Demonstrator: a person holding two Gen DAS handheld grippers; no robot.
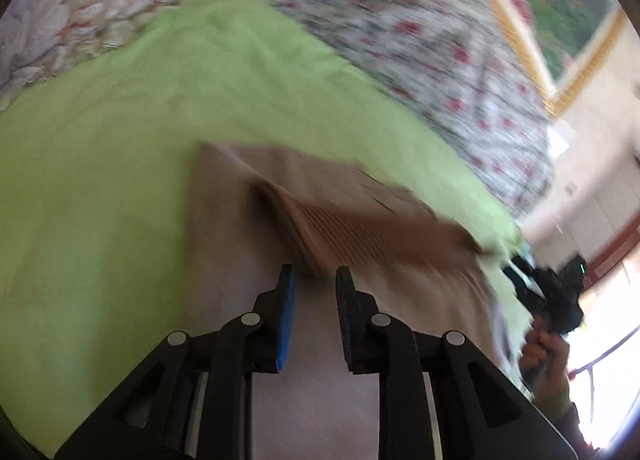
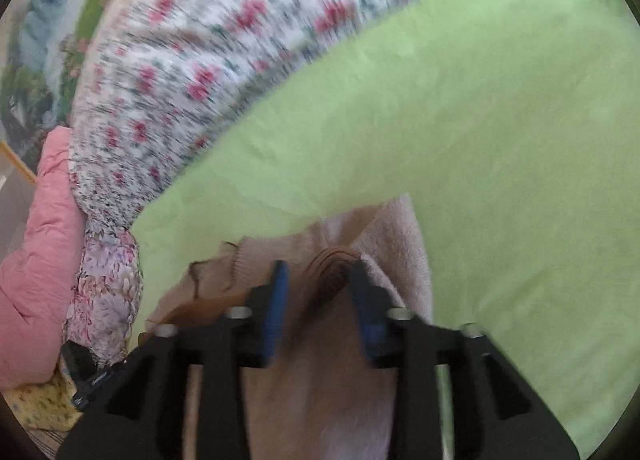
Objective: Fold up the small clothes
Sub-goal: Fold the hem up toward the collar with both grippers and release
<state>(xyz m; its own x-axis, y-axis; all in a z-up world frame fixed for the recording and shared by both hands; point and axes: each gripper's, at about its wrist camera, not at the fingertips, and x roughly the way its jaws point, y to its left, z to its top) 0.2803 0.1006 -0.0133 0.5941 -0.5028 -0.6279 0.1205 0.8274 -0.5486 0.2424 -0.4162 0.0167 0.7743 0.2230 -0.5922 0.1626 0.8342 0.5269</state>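
Note:
A small beige knit garment [image 1: 248, 176] with a brown ribbed band [image 1: 360, 232] lies on a light green sheet [image 1: 120, 140]. My left gripper [image 1: 316, 272] hangs just over it. Its blue-padded fingers stand a little apart and the ribbed band runs off past the tips, none of it pinched. In the right wrist view the same garment [image 2: 400, 228] lies bunched under my right gripper [image 2: 318, 266]. That gripper's jaws are wider apart, and a fold of the ribbed band [image 2: 332, 260] sits loose between the fingers. Both views are blurred.
A floral bedcover [image 1: 400, 20] borders the green sheet [image 2: 440, 120] on its far side. A pink quilt [image 2: 36, 240] is heaped at the left. A hand [image 1: 540, 348] holds the other gripper's black body at the right edge. A framed picture [image 1: 560, 0] hangs on the wall.

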